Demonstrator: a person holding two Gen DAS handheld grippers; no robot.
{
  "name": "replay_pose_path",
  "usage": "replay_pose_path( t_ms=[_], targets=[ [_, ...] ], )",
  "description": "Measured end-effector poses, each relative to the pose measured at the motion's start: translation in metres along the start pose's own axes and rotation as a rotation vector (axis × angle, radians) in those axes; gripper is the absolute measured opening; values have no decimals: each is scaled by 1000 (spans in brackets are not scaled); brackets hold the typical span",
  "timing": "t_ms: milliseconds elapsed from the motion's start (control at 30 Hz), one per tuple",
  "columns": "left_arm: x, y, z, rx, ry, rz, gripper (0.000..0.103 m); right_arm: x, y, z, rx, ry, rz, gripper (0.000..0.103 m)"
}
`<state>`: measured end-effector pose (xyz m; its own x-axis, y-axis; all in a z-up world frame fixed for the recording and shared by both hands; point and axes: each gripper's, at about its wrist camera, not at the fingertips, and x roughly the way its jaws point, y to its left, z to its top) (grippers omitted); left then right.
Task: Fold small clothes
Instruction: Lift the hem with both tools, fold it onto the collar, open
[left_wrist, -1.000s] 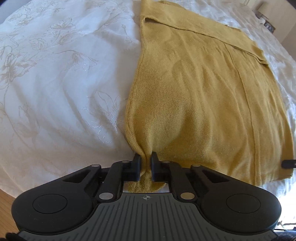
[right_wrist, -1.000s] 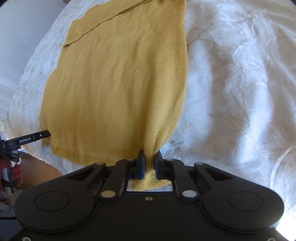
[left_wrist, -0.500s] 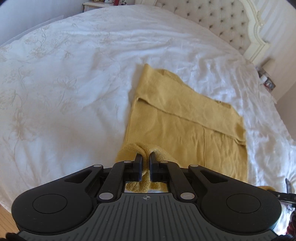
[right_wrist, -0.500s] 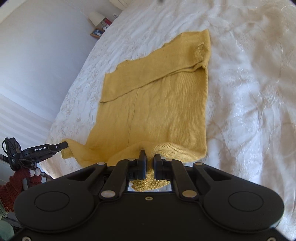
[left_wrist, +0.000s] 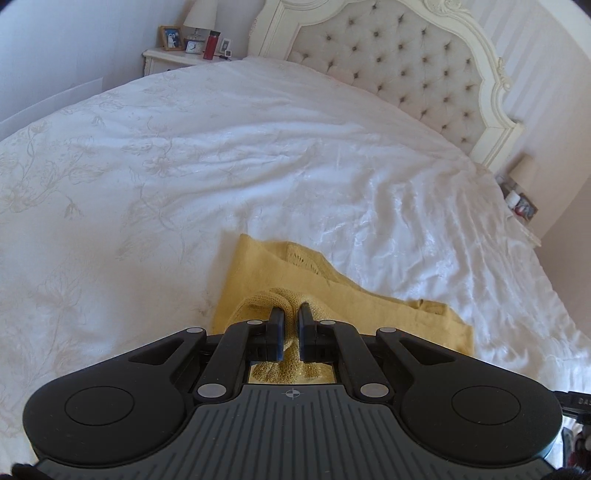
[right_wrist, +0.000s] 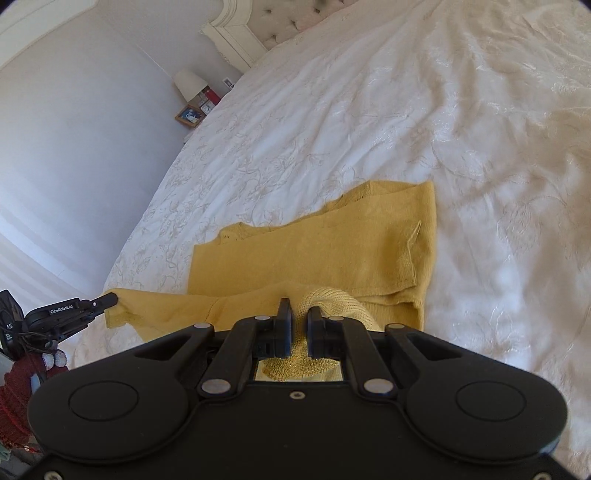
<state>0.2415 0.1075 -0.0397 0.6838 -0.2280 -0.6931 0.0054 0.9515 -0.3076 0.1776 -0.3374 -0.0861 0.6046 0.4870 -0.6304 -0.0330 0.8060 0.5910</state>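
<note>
A mustard-yellow knit garment (left_wrist: 258, 273) lies on the white bed cover (left_wrist: 258, 166) with its sleeves folded in. My left gripper (left_wrist: 290, 319) is shut on a bunch of its glittery hem, held up over the body of the garment. In the right wrist view the same garment (right_wrist: 314, 251) spreads ahead, and my right gripper (right_wrist: 298, 321) is shut on the other hem corner. The left gripper (right_wrist: 110, 298) shows at the left edge there, pinching the raised hem. The part of the garment under both grippers is hidden.
A tufted cream headboard (left_wrist: 399, 62) stands at the far end of the bed. A nightstand (left_wrist: 166, 59) holds a lamp, a photo frame and a red bottle (left_wrist: 211, 44). A person's red knit sleeve (right_wrist: 14, 398) is at the lower left.
Both grippers have lifted the hem off the bed and carried it forward over the garment toward its collar end. Less of the garment shows ahead, and the headboard has come into view.
</note>
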Motion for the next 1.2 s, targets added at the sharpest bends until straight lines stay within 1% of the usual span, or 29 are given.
replay_pose_path(
  t_ms=[200,367,533,667,767,833,967,1033,1067,1167,1200],
  targets=[
    [35,7,17,17,47,-30,7,29,-11,20,93,-19,-101,14],
    [63,11,23,36,92,-26,7,55,-22,30,164,-6,-159,14],
    [89,12,27,72,140,3,7,76,-29,36,197,18,-199,15],
    [109,17,30,72,168,50,9,88,-33,41,202,40,-214,17],
    [120,22,33,56,173,81,10,95,-37,46,199,55,-216,18],
    [125,24,35,53,175,97,10,98,-40,50,194,64,-217,22],
    [134,31,42,58,168,147,11,106,-48,54,197,82,-226,23],
    [137,37,46,50,161,165,17,111,-53,56,199,90,-231,23],
    [137,39,47,46,155,175,18,112,-55,56,200,93,-232,23],
    [138,44,52,43,142,199,19,114,-60,57,197,80,-227,36],
    [138,44,53,53,144,204,19,114,-60,57,190,73,-229,43]
  ],
)
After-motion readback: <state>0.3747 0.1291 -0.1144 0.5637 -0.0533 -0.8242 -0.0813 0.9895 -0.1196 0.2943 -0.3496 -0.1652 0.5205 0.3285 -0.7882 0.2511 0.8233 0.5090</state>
